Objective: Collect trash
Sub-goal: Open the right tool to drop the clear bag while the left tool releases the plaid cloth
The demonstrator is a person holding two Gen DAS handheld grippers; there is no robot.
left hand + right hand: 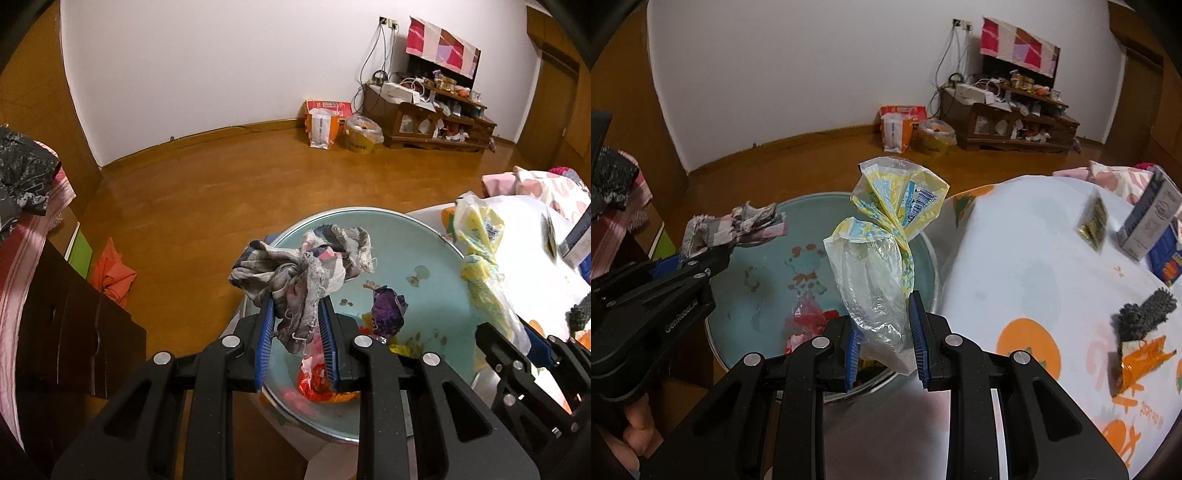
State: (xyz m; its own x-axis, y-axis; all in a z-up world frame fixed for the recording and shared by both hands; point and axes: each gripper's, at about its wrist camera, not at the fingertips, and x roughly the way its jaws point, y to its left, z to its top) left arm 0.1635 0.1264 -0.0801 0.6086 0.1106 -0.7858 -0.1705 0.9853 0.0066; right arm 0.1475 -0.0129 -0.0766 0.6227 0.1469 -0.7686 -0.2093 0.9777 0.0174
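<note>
My left gripper (295, 314) is shut on a crumpled grey and pink patterned rag (306, 269), which hangs over a pale blue round basin (436, 295). The right wrist view shows the same gripper (683, 258) at the left, with the rag (735, 229) sticking out of it. My right gripper (882, 317) is shut on a crumpled yellow and clear plastic bag (882, 236), held above the basin (764, 266) by its right rim. The bag (480, 258) also shows at the right of the left wrist view. Red wrappers (314, 380) and a purple scrap (388, 306) lie in the basin.
A round table with a white, orange-printed cloth (1034, 277) stands right of the basin. On it lie a dark sponge (1145, 314), an orange wrapper (1141, 362), a small dark packet (1093, 221) and a box (1152, 225). A hand (628, 435) grips the left tool. Dark furniture (74, 332) stands left.
</note>
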